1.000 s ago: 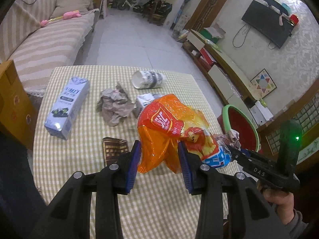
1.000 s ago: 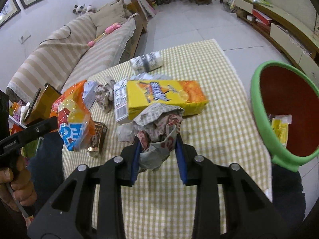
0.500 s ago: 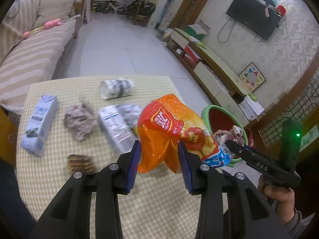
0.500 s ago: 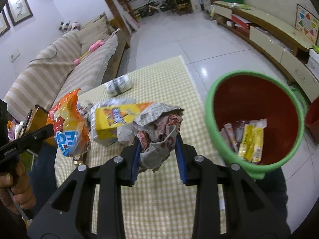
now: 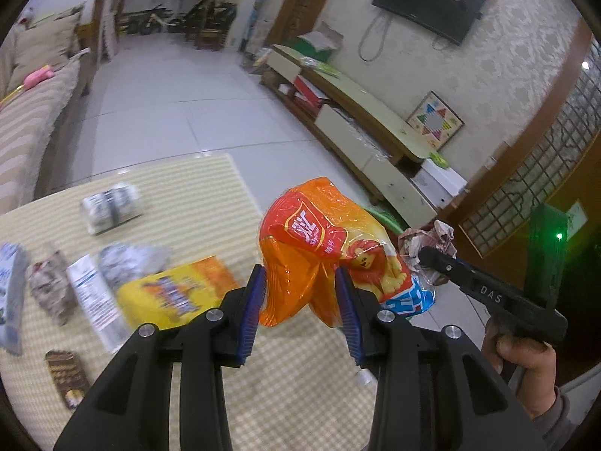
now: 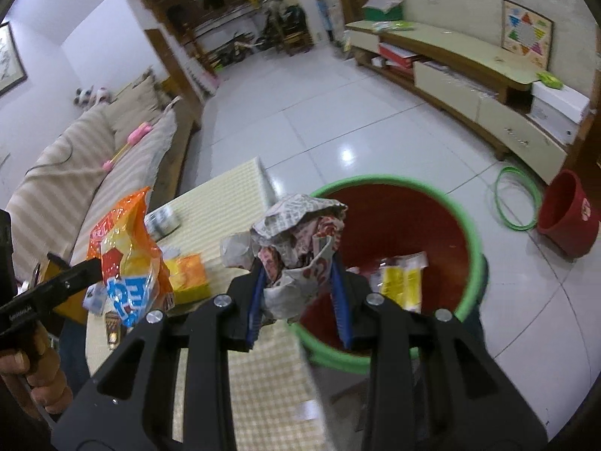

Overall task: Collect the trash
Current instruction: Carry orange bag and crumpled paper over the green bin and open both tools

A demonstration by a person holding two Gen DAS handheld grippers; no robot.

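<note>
1. Bottom centre of the right-wrist view: right gripper (image 6: 296,297) clamped on a wad of crumpled paper (image 6: 296,240), blue pads pressed into both sides.
2. Bottom centre of the left-wrist view: left gripper (image 5: 304,308) clamped on an orange snack bag (image 5: 323,248), pinched near its lower end, long axis running up and to the right in the frame.
3. Just beyond the paper wad, centre right of the right-wrist view: green-rimmed bin (image 6: 477,263) with red inside, mouth up, a few yellow wrappers (image 6: 402,282) already at the bottom. Paper apparently over the near-left part of the rim, or just short of it (hard to judge through the fisheye lens).
4. Snack bag at left of the same view, over the checked table (image 6: 270,387), farther from the bin than the paper. Right hand judged the nearer one, so likely first to let go; the bag apparently needing more travel rightward across the frame.
5. Left on the table, lower left of the left-wrist view: yellow box (image 5: 176,297), another paper wad (image 5: 49,289), small brown packet (image 5: 67,379), a lying cup (image 5: 110,212) farther back (all blurred).
6. Farthest, right edge of the right-wrist view: red bucket (image 6: 567,214) on the floor, well apart from the bin.
</note>
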